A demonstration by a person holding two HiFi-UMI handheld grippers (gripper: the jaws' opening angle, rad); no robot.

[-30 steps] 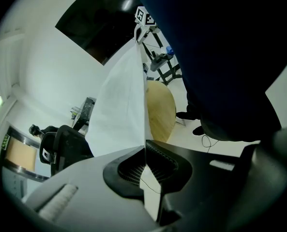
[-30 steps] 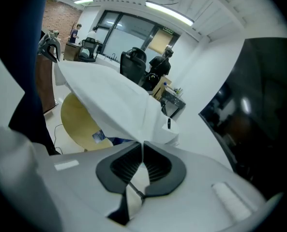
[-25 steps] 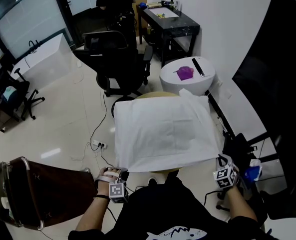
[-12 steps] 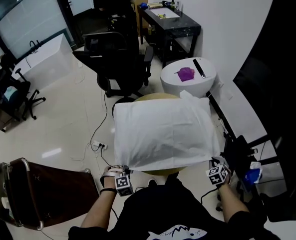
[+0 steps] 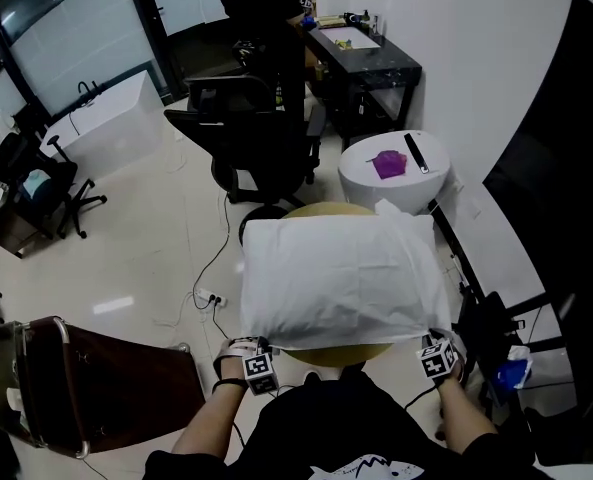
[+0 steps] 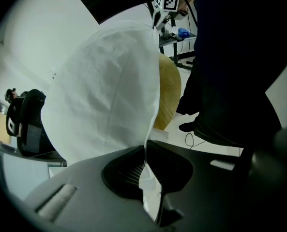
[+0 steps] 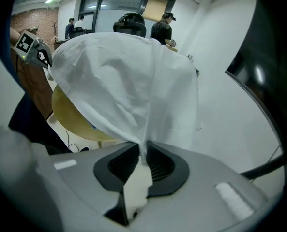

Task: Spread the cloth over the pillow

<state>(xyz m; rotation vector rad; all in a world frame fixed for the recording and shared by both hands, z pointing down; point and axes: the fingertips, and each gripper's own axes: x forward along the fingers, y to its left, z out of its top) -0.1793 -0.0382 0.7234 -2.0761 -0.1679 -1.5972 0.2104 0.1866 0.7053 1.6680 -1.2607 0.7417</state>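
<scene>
A white cloth [image 5: 341, 278] lies over the pillow, which is hidden beneath it, on a round tan table [image 5: 326, 353]. My left gripper [image 5: 257, 348] holds the cloth's near left corner at the table's front edge, and my right gripper [image 5: 432, 340] is at the near right corner. In the left gripper view the left gripper [image 6: 145, 151] is shut on the cloth [image 6: 104, 86]. In the right gripper view the right gripper [image 7: 143, 156] has its jaws opening, with the cloth [image 7: 124, 81] still pinched between them.
A white round stool [image 5: 418, 173] with a purple object [image 5: 387, 163] stands behind the table. A black office chair [image 5: 256, 133] and a black desk [image 5: 366, 58] are farther back. A brown chair [image 5: 96, 378] is at my left, floor cables [image 5: 211, 298] nearby, dark gear [image 5: 486, 328] at my right.
Both grippers have drawn the cloth's near edge toward me and down over the table's front. The camera view has tilted slightly upward.
</scene>
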